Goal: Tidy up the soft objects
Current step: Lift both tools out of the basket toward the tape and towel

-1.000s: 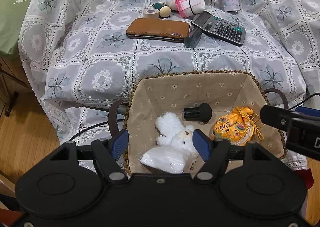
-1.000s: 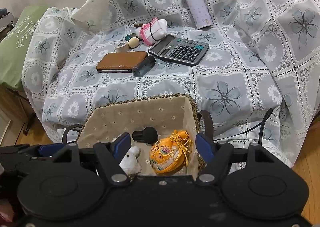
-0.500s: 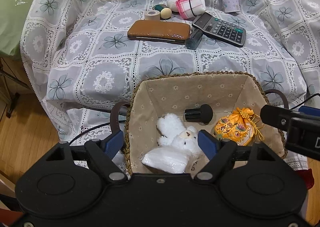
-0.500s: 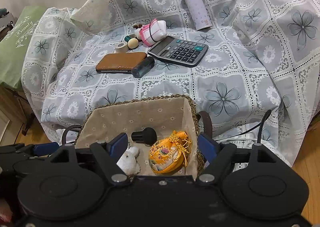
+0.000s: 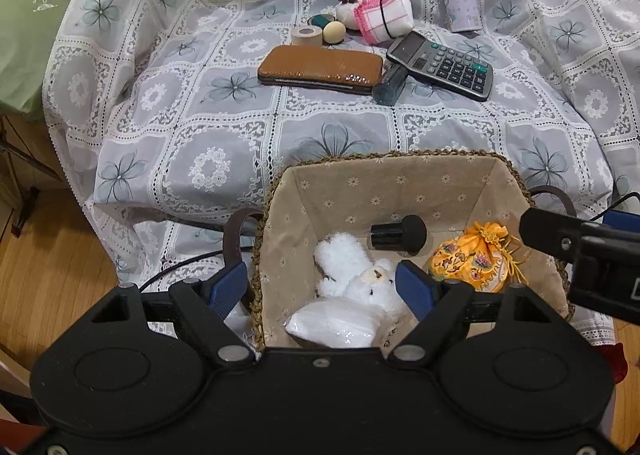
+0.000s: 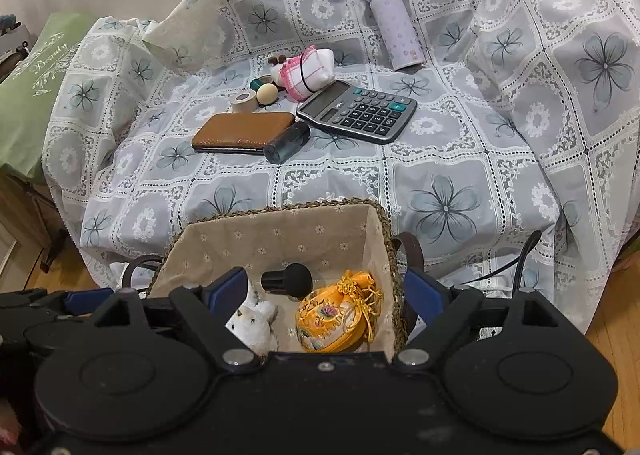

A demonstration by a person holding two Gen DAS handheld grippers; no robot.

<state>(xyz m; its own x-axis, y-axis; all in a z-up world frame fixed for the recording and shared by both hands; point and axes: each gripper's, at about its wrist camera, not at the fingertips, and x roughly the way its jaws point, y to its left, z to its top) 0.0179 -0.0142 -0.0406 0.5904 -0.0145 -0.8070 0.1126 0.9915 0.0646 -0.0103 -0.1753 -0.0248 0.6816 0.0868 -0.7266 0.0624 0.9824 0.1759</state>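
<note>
**So: both claws open over the basket, soft stuff half sorted**

Clearly the woven basket w/ beige flower-print liner (image 5: pixel 400 179) sits at the near edge of the lace floral cloth (image 5: pixel 240 127) as the drop spot. In it: fluffy white plush bear (image 5: pixel 360 271), clear-wrapped white soft pack (image 5: pixel 336 329), orange embroidered drawstring pouch (image 5: pixel 472 261), plus a black cylinder w/ foam tip (image 5: pixel 398 233).

Left gripper (image 5: pixel 322 289) hangs above the bear, jaws apart, holding nothing. Right gripper (image 6: pixel 326 293) is over the pouch; its jaws have just been opening wider, pads clear of the pouch – reads as a release.

Still out on the cloth: pink-checked cloth bundle w/ black band (image 6: pixel 310 73), likely next soft item. Hard things – grey calculator (image 6: pixel 358 111), brown leather case (image 6: pixel 242 131), lilac bottle (image 6: pixel 392 25) – prob. stay put.
</note>
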